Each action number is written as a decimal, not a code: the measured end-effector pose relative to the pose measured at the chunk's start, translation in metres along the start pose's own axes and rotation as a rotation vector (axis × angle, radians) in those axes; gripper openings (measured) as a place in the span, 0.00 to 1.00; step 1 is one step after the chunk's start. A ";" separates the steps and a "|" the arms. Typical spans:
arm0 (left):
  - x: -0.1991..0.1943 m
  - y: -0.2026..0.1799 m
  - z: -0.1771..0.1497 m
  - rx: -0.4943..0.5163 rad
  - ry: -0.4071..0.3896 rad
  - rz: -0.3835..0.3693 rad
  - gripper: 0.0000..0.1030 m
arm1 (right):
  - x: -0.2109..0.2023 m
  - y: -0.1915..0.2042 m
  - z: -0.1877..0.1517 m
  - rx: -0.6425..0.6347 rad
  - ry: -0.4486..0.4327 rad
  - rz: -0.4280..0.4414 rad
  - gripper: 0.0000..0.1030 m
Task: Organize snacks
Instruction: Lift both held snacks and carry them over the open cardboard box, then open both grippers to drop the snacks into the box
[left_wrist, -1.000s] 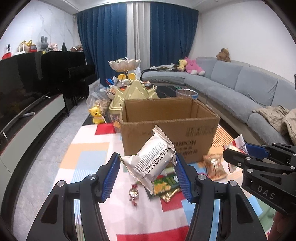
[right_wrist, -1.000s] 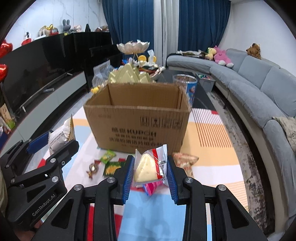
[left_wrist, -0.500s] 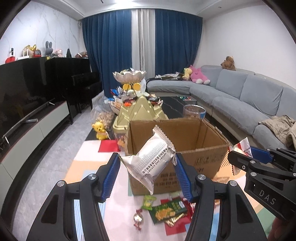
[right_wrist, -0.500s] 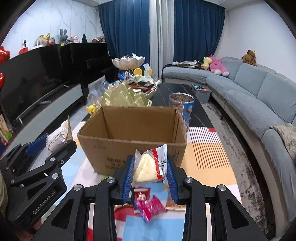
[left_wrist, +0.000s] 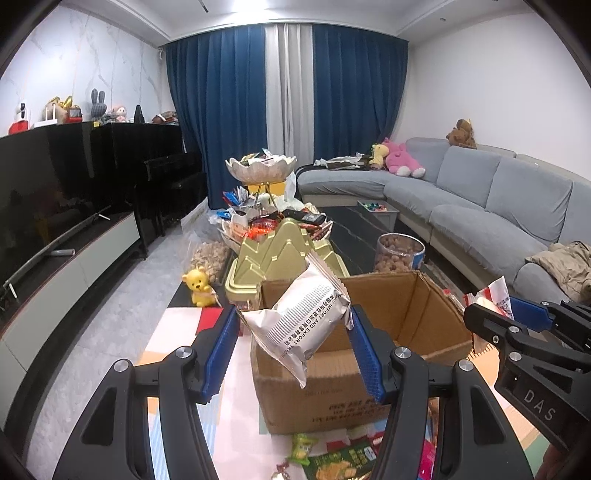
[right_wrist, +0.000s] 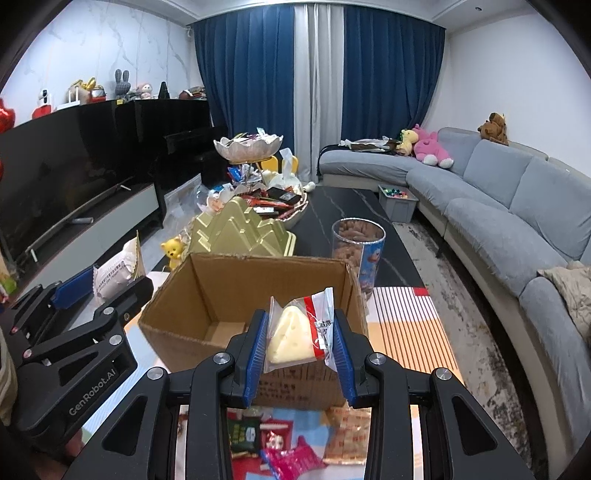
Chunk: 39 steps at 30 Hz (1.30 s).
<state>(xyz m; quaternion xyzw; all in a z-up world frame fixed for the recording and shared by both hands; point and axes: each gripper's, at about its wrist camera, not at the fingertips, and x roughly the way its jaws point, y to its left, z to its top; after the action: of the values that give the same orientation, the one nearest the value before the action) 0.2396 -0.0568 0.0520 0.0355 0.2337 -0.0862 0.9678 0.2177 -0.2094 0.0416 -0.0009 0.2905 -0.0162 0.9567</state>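
Both claws have risen toward the open brown cardboard box (right_wrist: 255, 299). Left claw (left_wrist: 291, 339) clenches a silver foil snack packet (left_wrist: 306, 317); right claw (right_wrist: 301, 336) clenches a clear-wrapped yellow cheese wedge (right_wrist: 291, 336).

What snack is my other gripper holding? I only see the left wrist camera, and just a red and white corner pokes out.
Observer: The right gripper is shut on a clear packet with a pale yellow wedge inside, holed like cheese.
Operator: Is there anything in the box yet?
Observer: The patch of floor that shows inside the cardboard box looks bare; its near part is hidden behind the front wall and the packet.
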 end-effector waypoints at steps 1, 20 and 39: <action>0.002 -0.001 0.002 0.001 0.000 0.002 0.57 | 0.003 -0.001 0.002 0.002 0.000 0.000 0.35; 0.052 0.000 0.007 -0.016 0.043 0.014 0.58 | 0.050 -0.004 0.016 0.013 0.028 0.014 0.35; 0.055 0.001 0.010 0.000 0.038 0.037 0.78 | 0.055 -0.005 0.024 -0.007 -0.009 -0.005 0.75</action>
<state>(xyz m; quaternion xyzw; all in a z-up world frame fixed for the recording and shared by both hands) 0.2925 -0.0648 0.0353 0.0416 0.2514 -0.0675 0.9646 0.2766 -0.2160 0.0311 -0.0053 0.2862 -0.0175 0.9580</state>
